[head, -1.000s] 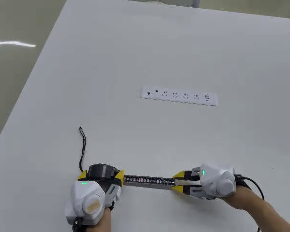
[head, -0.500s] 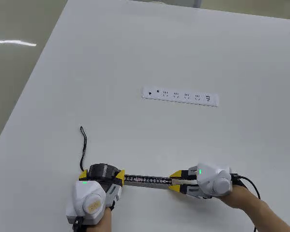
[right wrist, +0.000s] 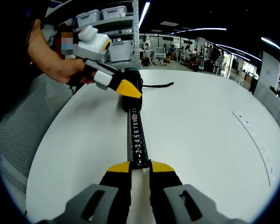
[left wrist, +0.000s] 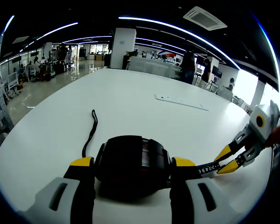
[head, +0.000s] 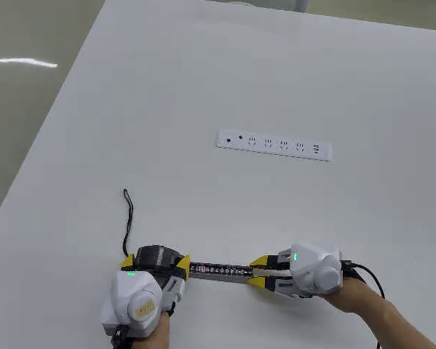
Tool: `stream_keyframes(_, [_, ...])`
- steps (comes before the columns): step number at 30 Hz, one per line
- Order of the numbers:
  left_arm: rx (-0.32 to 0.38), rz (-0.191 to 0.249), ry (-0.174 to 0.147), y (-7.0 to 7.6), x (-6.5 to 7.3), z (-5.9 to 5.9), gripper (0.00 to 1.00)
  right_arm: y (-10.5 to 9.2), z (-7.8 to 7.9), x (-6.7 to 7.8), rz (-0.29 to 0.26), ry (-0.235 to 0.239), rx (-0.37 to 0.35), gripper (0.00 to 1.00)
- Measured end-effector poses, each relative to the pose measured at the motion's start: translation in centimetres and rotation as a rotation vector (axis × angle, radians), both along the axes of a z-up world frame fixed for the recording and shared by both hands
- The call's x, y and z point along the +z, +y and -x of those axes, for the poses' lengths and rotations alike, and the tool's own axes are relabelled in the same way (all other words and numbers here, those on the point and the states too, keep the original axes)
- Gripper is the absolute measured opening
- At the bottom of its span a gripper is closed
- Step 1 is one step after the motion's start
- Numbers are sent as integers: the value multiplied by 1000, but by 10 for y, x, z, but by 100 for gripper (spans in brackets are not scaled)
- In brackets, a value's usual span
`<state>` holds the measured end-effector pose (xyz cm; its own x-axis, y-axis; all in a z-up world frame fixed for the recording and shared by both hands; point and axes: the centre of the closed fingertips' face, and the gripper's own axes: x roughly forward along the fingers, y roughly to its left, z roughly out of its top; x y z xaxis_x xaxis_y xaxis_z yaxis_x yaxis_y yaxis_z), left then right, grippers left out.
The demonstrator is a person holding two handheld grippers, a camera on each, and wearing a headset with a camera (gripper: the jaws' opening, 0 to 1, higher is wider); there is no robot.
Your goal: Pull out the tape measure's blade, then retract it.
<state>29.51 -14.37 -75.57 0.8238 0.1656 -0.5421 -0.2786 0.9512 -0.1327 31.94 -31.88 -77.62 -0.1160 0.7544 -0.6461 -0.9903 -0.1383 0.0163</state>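
Table: one white table (head: 203,87); everything in play lies on it.
Tape measure: one, with a black case (left wrist: 132,161). In the head view it sits on the table near the front left, close to the person.
Blade: one blade (right wrist: 136,133), drawn out of the case toward the right. A short stretch lies low along the table, with printed numbers and a small red patch on it, running straight to the other gripper.
Strap: one thin black strap (head: 127,218). It leaves the case and trails over the table away from the person.
Left gripper: one left gripper (head: 154,262). Its two yellow-tipped fingers (left wrist: 81,162) are clamped on the case, one on each side.
Right gripper: one right gripper (right wrist: 140,166). Its two fingers (right wrist: 118,167) are pressed together on the blade's free end, which disappears between the yellow tips.
Grippers, relation: two in all, facing each other along the blade and joined only by it.
Hands: two. The left hand (right wrist: 60,70) grasps the left gripper's body, and the right hand (head: 352,294) is behind the right gripper, with the forearm reaching to the lower right.
Power strip: one white power strip (head: 274,145), lying flat farther up the table, well apart from the tape measure. It appears to have five socket groups, but they are too small to count with certainty.
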Motion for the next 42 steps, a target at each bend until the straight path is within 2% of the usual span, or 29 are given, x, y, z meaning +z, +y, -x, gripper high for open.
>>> stream_keyframes(26, [1,9,0,0,0,0,62,23,4,0,-15,4,17,12])
stream_keyframes(42, [5,18,-1,1,1,-1,62,44,7,0,-33,4,31,12])
